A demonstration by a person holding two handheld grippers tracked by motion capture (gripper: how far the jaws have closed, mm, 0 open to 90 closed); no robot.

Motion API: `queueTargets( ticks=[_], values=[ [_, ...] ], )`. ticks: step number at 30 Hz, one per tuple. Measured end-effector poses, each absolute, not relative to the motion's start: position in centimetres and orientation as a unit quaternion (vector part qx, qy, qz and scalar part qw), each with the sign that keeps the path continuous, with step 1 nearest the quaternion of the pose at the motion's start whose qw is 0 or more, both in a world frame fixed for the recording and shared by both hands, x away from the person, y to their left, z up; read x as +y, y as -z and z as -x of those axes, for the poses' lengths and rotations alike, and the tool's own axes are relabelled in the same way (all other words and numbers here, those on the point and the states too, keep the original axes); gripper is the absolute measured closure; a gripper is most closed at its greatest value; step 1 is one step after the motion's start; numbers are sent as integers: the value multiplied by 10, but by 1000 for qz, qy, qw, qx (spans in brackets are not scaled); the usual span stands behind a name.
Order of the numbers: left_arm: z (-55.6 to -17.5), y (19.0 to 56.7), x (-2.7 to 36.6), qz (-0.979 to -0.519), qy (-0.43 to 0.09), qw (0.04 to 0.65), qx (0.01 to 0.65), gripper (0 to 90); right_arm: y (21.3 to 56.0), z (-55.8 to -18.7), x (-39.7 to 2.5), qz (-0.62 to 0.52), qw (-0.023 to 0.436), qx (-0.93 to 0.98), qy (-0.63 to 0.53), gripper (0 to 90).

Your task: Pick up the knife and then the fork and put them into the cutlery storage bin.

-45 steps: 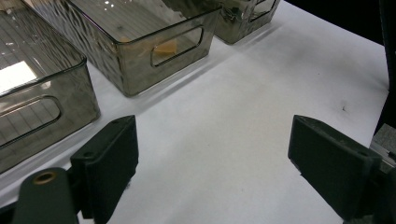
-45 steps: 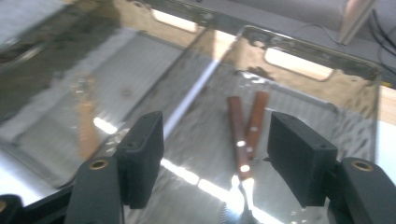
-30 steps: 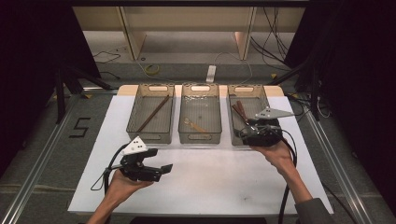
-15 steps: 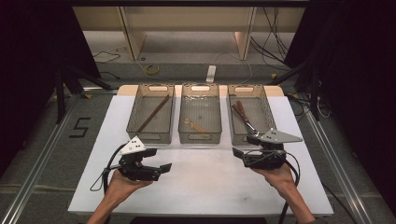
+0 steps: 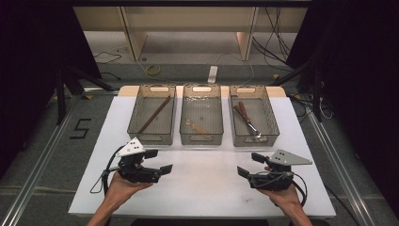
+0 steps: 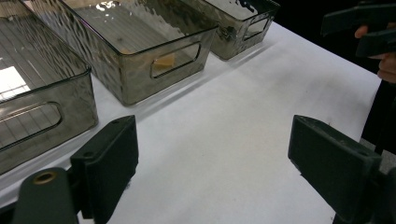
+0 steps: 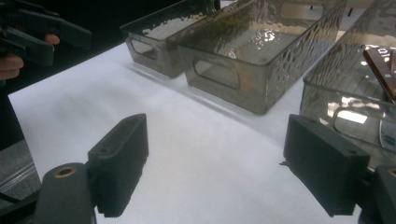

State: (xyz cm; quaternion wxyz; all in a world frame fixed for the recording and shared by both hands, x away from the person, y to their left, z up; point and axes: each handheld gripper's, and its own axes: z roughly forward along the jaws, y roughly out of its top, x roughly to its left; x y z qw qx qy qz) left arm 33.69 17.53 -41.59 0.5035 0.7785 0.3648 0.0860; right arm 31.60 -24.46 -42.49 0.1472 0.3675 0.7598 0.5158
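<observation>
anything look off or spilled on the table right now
Nothing stands out. The three bins sit in a straight row with their contents inside, the white mat is unmarked, and the left gripper and right gripper are both open, holding nothing.

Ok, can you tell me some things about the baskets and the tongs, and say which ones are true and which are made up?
1. There are three see-through bins in a row on the white table. True.
2. The left tongs are squeezing a spoon. False: they are open and hold nothing.
3. The right bin has brown-handled utensils inside. True.
4. The right tongs are reaching into the middle bin. False: they are above the table in front of the bins, open and empty.
5. The left bin has a long brown stick lying slantwise in it. True.
</observation>
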Motion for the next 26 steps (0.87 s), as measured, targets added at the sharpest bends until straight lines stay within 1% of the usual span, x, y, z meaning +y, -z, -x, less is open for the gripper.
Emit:
queueTargets(
  ticks=[6,26],
  values=[
    [-334,417,178,-776,-83,505,369,156,430,-313,-245,-370,149,762,-510,213],
    [-335,418,176,-786,-81,494,363,156,430,-313,-245,-368,153,763,-509,211]
  ],
)
